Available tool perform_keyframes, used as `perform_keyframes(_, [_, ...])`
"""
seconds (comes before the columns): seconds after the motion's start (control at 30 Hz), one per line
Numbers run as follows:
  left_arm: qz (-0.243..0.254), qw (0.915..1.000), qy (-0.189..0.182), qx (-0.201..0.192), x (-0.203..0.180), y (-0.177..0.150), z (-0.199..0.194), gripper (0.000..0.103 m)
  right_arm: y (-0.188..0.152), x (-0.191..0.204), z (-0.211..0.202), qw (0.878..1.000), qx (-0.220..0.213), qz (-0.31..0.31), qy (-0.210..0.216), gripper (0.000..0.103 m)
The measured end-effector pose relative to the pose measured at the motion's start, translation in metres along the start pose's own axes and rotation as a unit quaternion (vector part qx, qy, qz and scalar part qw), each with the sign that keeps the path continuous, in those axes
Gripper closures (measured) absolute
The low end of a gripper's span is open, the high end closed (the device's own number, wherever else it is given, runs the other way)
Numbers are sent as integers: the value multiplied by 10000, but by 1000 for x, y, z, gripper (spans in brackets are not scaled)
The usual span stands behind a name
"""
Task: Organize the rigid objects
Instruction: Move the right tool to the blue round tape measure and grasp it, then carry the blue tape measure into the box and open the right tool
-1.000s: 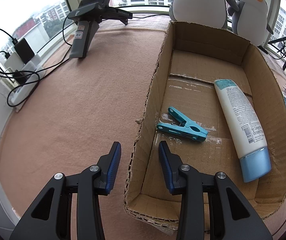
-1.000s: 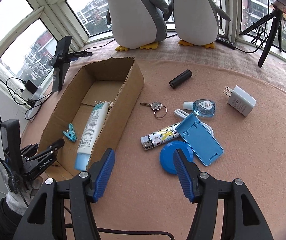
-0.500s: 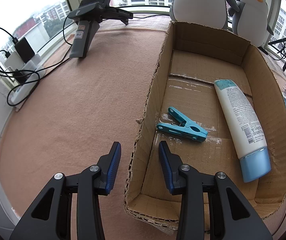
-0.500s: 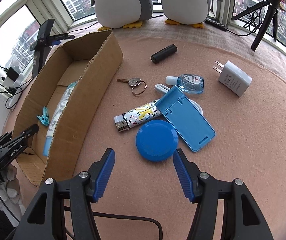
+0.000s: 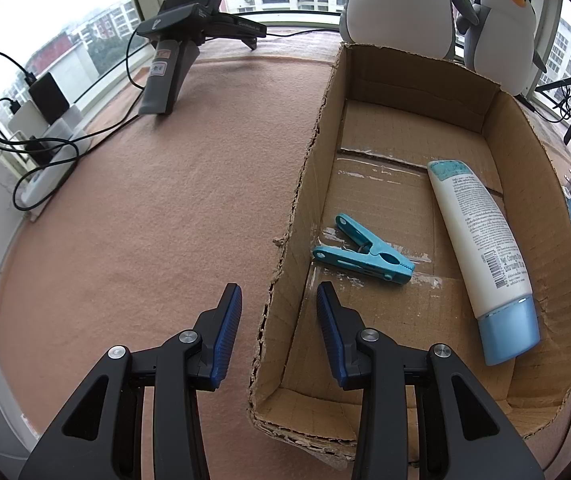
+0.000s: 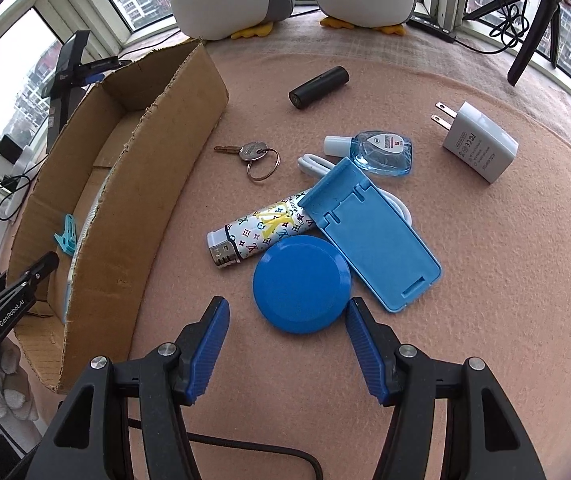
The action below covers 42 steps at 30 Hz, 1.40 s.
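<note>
Hovering over the pink felt table (image 6: 485, 280), the right gripper (image 6: 287, 328) has its blue-padded jaws spread wide and empty, with the round blue disc (image 6: 302, 285) lying flat just ahead of the fingertips, its near edge reaching between them. Touching the disc's far side are a patterned lighter (image 6: 261, 232) and a blue phone stand (image 6: 373, 236); the stand lies over a coiled white cable (image 6: 313, 164). Farther out sit a key on a ring (image 6: 251, 154), a small clear-blue bottle (image 6: 373, 150), a white wall charger (image 6: 477, 144) and a black cylinder (image 6: 319, 87).

The left gripper (image 5: 279, 312) is also open and holds nothing; its jaws straddle the near left wall of the cardboard box (image 5: 305, 208), one finger outside, one inside, neither clearly pressing the cardboard. Inside the box, a teal clothespin (image 5: 361, 256) lies just ahead of the inner finger, and a white tube with a blue cap (image 5: 485, 248) rests along the right wall.
</note>
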<state>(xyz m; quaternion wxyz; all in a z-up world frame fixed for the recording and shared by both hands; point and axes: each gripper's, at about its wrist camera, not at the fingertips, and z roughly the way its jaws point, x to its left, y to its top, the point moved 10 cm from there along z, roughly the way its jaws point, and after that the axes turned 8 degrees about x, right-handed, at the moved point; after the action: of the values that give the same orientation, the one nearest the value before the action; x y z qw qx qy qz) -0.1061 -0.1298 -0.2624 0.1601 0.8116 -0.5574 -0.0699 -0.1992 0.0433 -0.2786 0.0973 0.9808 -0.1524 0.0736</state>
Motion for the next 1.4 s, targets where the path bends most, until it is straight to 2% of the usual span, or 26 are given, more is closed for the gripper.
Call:
perform_keyframes(0.5, [-4, 10000, 1, -1, 0, 0, 0, 66, 13, 5, 7, 9984, 9, -295, -484, 47])
perform_keyframes(0.67, [-6, 10000, 4, -2, 0, 0, 0, 66, 12, 3, 6, 9974, 18, -393, -612, 56])
perform_keyframes(1.1, [-10, 10000, 11, -3, 0, 0, 0, 66, -1, 6, 0, 9988, -19, -291, -384, 57])
perform_keyframes(1.4, [-14, 10000, 16, -6, 1, 0, 0, 66, 0, 17, -35, 9986, -388, -267, -250, 57])
